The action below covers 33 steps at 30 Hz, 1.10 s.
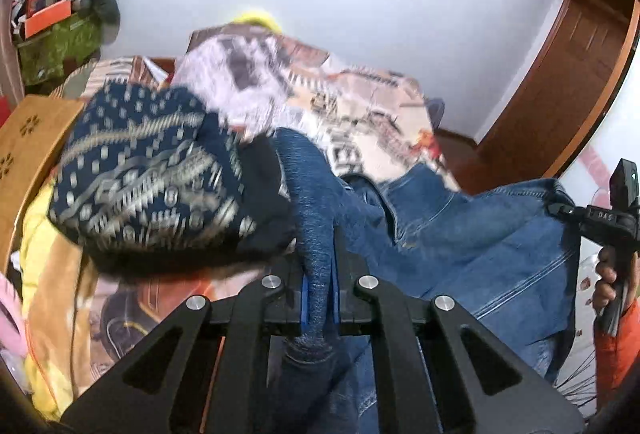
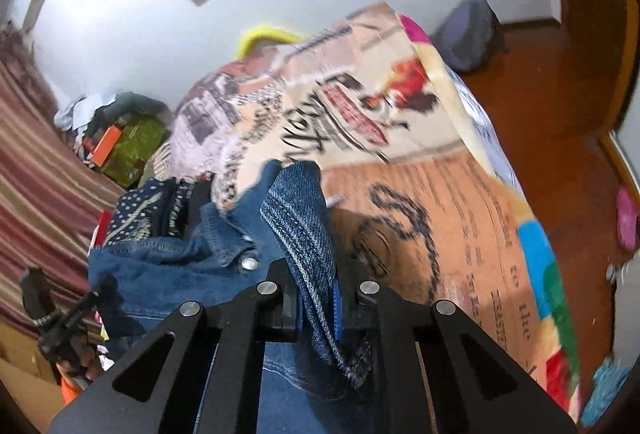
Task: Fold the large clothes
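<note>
A blue denim jacket (image 1: 460, 234) hangs lifted over the bed, stretched between both grippers. My left gripper (image 1: 318, 298) is shut on a bunched fold of the denim, which sticks up between its blue pads. My right gripper (image 2: 318, 308) is shut on another denim edge (image 2: 304, 226), with a metal snap button (image 2: 249, 263) just to its left. In the left wrist view the right gripper (image 1: 612, 218) and the hand holding it show at the far right. The left gripper (image 2: 52, 322) appears at the lower left of the right wrist view.
A printed bedspread (image 2: 420, 194) covers the bed. A dark blue patterned garment (image 1: 152, 170) and a pale printed cloth (image 1: 236, 78) lie piled at the left. A wooden door (image 1: 568, 74) stands at the right, a cluttered green box (image 1: 56, 46) at the left. Wooden floor (image 2: 560, 106) lies beyond the bed.
</note>
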Available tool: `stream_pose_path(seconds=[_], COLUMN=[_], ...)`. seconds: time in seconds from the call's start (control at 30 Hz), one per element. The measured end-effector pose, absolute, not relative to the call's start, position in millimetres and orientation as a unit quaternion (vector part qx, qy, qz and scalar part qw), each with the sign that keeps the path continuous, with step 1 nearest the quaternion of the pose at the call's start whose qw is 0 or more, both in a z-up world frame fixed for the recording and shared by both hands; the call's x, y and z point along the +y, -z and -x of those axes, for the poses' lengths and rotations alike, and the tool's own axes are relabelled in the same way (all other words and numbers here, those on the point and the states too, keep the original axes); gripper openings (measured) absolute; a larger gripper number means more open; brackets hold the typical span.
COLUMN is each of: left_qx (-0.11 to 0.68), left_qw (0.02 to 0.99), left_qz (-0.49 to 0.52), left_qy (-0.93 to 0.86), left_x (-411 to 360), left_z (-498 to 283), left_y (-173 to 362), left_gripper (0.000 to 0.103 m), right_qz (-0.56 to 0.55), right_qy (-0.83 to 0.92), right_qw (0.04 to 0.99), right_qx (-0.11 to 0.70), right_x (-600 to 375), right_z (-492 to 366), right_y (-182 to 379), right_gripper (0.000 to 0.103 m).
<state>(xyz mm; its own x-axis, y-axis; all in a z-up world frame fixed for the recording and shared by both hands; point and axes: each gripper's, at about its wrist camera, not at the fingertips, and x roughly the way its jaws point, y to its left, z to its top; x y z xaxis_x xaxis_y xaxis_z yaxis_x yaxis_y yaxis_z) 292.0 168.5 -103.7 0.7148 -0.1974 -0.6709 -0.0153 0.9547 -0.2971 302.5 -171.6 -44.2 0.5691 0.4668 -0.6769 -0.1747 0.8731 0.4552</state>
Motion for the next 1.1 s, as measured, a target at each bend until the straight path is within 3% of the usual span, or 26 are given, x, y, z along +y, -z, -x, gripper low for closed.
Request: stream_pose_path(seconds=[0.3, 0.73, 0.87, 1.1], left_qx=[0.354, 0.455, 0.459, 0.458], left_qw=[0.929, 0.876, 0.874, 0.885], left_qz=[0.105, 0.157, 0.155, 0.061], left_qy=[0.023, -0.044, -0.042, -0.055], left_x=[166, 212, 213, 190], left_z=[-337, -401, -402, -397], left_y=[79, 189, 199, 192], left_gripper=[0.007, 0.008, 0.008, 0.011], right_qz=[-0.154, -0.184, -0.185, -0.149], right_qy=[-0.180, -0.088, -0.086, -0.070], right_qw=[0.900, 0.855, 0.849, 0.862], right_qx=[0.367, 0.477, 0.488, 0.480], right_x=[-172, -223, -225, -219], right_z=[-320, -382, -385, -377], right_y=[9, 133, 151, 145], right_gripper=[0.008, 0.009, 0.009, 0.014])
